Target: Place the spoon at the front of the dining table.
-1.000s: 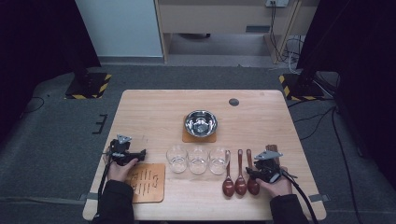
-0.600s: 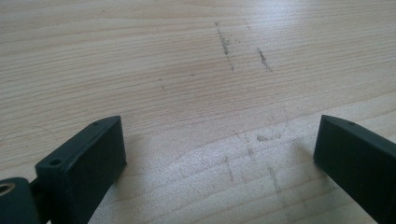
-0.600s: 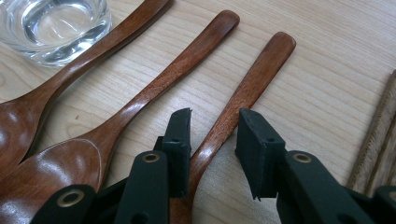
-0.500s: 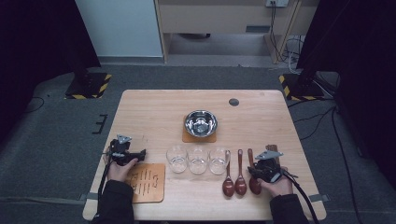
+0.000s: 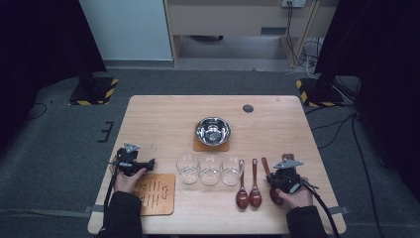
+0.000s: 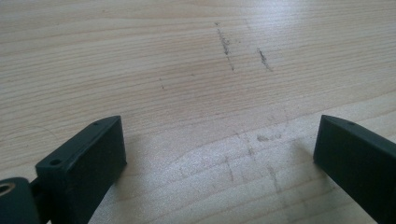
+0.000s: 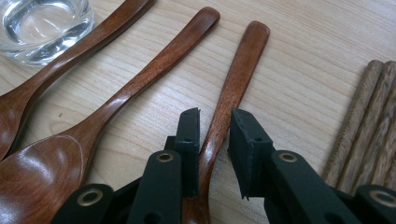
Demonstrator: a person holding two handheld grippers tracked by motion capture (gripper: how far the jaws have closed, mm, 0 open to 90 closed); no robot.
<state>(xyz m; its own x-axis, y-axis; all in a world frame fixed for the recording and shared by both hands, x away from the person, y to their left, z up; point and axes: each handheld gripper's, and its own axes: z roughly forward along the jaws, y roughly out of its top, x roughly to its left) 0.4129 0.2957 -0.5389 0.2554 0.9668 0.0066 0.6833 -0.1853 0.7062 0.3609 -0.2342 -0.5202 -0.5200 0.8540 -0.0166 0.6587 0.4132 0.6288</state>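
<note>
Right tongs (image 7: 212, 126) straddled the rightmost spoon (image 7: 232, 88), jaws lately narrowing since the earlier frame, not visibly pinching it. It lay near the desk's (image 5: 163, 119) near-right corner, handle toward the far edge. Three spoons, three glasses (image 5: 187, 168), one bowl (image 5: 213, 131). Left tongs (image 6: 219, 154) gaped, empty.

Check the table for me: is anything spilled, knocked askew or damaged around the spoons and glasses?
Nothing stands out. The three glasses stand upright in a row, the three wooden spoons lie side by side, and the steel bowl sits on its mat. The table carries only faint scuff marks. No spill visible.
</note>
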